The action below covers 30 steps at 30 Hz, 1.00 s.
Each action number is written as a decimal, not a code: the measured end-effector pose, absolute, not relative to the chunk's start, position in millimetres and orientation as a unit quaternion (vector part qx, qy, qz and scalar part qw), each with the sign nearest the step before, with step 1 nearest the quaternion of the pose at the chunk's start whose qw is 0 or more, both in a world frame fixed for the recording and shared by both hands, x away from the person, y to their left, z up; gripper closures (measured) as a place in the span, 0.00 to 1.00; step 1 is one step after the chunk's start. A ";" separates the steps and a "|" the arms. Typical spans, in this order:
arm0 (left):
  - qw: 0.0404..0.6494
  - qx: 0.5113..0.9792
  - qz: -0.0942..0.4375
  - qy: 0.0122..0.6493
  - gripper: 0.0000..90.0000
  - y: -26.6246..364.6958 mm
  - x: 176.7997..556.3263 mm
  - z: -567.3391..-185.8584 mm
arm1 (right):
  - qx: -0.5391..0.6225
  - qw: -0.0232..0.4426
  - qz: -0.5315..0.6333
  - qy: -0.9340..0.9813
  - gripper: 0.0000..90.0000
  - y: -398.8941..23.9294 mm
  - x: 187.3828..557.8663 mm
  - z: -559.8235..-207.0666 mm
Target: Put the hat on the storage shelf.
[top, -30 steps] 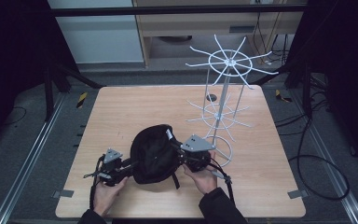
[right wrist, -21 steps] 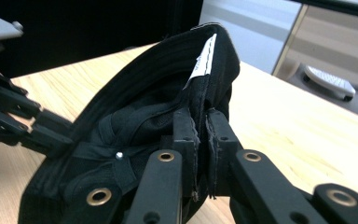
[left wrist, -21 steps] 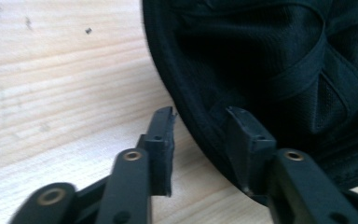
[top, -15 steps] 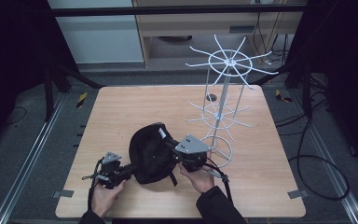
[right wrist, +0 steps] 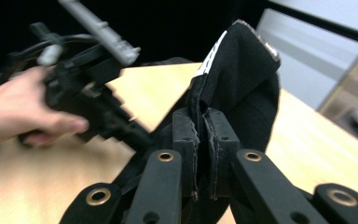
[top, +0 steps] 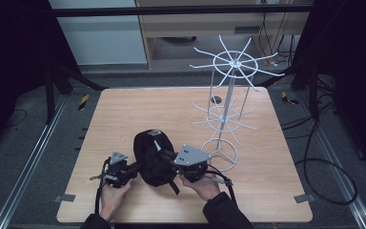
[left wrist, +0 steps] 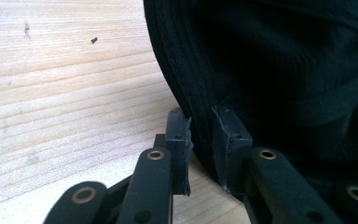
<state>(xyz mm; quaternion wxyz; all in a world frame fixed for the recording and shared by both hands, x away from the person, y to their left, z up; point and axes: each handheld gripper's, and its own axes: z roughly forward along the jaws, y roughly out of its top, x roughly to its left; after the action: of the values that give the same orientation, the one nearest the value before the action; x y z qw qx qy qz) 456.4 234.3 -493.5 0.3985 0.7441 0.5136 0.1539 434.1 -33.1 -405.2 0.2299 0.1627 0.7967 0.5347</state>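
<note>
A black cap [top: 151, 155] stands on edge near the front of the wooden table [top: 124, 114]. My right gripper [top: 170, 164] comes at it from the right and is shut on the cap's upright edge [right wrist: 214, 84], which rises pinched between the pads [right wrist: 204, 123]. My left gripper [top: 137, 167] reaches in from the left. In the left gripper view its jaws [left wrist: 199, 135] stand narrowly apart astride the cap's stitched rim [left wrist: 177, 74], low over the wood. A hand holds each gripper.
A white wire display rack [top: 226, 95] with two tiers of radiating arms stands on a ring base [top: 221, 155] just right of the right gripper. The table's left and far parts are bare wood. Dark floor, rails and cables surround it.
The cap has been tipped up further and shifted slightly left. The left gripper has moved in to the cap's rim; the right gripper kept its hold.
</note>
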 end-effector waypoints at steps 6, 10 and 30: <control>0.405 0.739 0.150 0.517 0.66 243.7 450.6 -484.5 | 0.140 0.221 0.523 0.811 0.93 -34.5 420.8 -407.6; 0.423 0.727 0.168 0.513 0.60 259.4 437.4 -469.0 | 0.135 0.222 0.518 0.815 0.93 -33.5 414.0 -409.8; 0.525 0.705 0.172 0.445 0.43 240.2 398.3 -393.0 | 0.153 0.211 0.502 0.825 0.91 -33.8 406.0 -421.3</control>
<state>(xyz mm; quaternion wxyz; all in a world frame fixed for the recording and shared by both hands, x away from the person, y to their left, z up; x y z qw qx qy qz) 398.3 240.2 -393.0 0.5255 0.7046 0.4448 0.1718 406.0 -33.8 -421.3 0.2105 0.1533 0.8249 0.5018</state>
